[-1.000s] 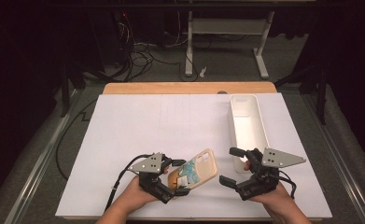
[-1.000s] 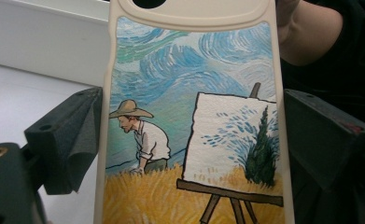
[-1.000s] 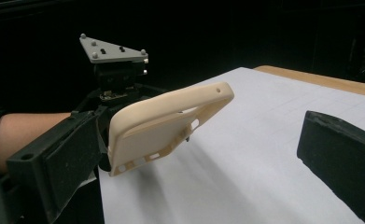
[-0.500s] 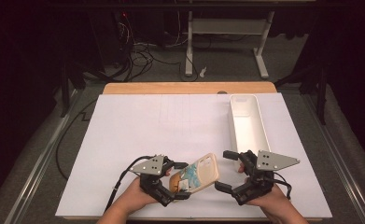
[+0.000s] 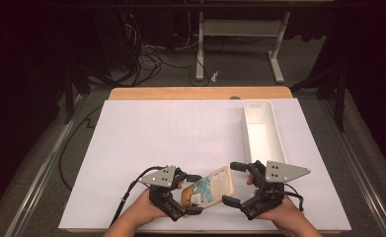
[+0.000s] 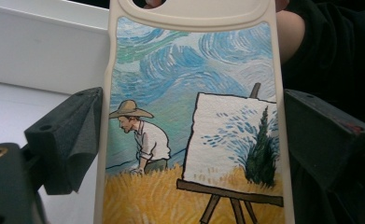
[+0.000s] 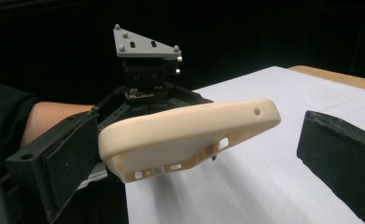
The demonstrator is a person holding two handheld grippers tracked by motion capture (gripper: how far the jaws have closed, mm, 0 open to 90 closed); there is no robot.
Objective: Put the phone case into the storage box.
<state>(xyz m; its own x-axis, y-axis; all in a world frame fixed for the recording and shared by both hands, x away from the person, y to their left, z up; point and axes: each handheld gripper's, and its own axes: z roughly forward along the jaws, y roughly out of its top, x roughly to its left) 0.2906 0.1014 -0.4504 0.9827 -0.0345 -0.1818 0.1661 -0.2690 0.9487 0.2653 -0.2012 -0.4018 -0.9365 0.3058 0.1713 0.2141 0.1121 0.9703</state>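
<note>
A cream phone case [image 5: 215, 186] printed with a painter at an easel in a wheat field hangs just above the white table sheet near the front edge. My left gripper [image 5: 194, 194] is shut on its lower end, and in the left gripper view both jaws press the sides of the phone case [image 6: 194, 116]. My right gripper [image 5: 234, 183] is open, and its jaws straddle the case's camera end. In the right gripper view the phone case [image 7: 185, 135] lies close to the left jaw, with a clear gap to the right jaw. Behind it is the left gripper [image 7: 147, 88].
A long white tray [image 5: 262, 128] stands lengthwise at the right of the white sheet [image 5: 171, 138], just beyond my right gripper, and the tray's wall [image 6: 40, 51] also appears behind the case. The wooden table edge [image 5: 200, 93] runs along the back.
My right gripper has moved left toward the case, and its open jaws now sit on either side of the case's end. The left gripper has kept its hold.
</note>
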